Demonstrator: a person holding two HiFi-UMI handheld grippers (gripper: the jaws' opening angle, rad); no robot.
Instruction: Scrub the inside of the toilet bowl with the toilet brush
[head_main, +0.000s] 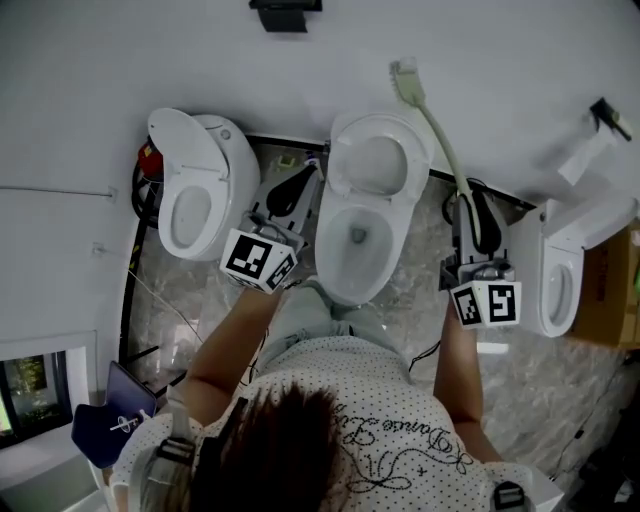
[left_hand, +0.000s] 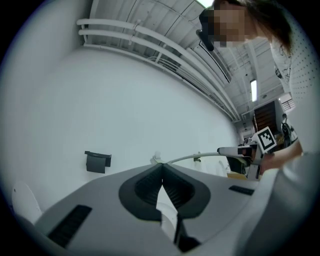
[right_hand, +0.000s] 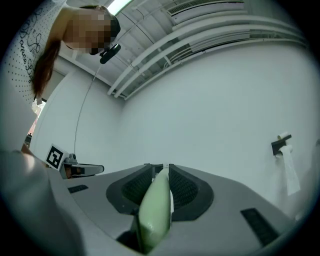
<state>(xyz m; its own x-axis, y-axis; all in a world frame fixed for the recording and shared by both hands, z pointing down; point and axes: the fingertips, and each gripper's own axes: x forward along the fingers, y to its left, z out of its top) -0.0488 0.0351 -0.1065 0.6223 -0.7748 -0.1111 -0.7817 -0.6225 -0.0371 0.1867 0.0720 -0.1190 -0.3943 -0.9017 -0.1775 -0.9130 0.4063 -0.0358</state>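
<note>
Overhead, white wall (head_main: 100, 60), three toilets (head_main: 332, 255), seemingly marbled floor (head_main: 425, 255) — right tool (head_main: 474, 205) gripping brush (head_main: 408, 82)

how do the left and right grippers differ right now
The left gripper is shut on nothing; the right gripper is shut on the pale green toilet brush handle. The left gripper flanks the middle toilet on its left, the right gripper on its right. Both aim toward the white wall.

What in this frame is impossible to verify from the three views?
Soiling: toilet bowl too small in head view; absent from both gripper views.
Bristles: toilet brush head too small in head view; right gripper hides it in its own view.
Red object: mostly behind left toilet lid.
</note>
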